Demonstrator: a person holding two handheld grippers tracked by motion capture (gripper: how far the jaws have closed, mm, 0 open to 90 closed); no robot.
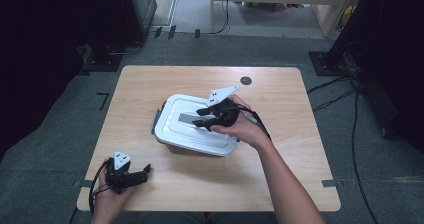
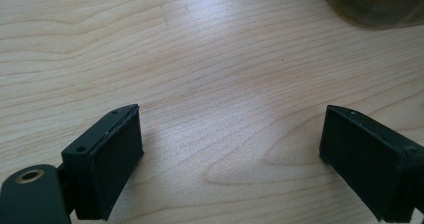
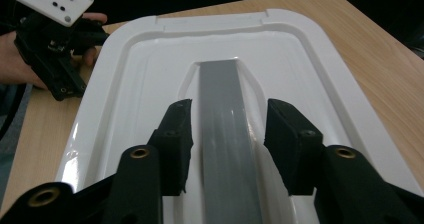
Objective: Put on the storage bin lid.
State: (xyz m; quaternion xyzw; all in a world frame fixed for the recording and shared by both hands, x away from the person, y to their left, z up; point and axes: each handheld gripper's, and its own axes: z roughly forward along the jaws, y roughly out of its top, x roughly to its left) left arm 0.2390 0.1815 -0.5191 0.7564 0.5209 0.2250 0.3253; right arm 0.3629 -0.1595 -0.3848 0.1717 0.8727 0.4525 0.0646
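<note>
White plastic box lid [image 1: 196, 126] with a grey handle strip [image 3: 225, 134] sits mid-desk [image 1: 280, 174]. Right gripper [image 3: 227, 134] spreads its fingers [image 3: 177, 134] either side of the strip, likely to grab it. Left gripper [image 1: 145, 171] rests apart, fingers spread and holding nothing.

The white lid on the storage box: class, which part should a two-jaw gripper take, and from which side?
Probably the grey handle along the middle of the white lid. It is a narrow bar with a recess on each side, so the jaws fit astride it from above. The right gripper already stands open that way.
</note>
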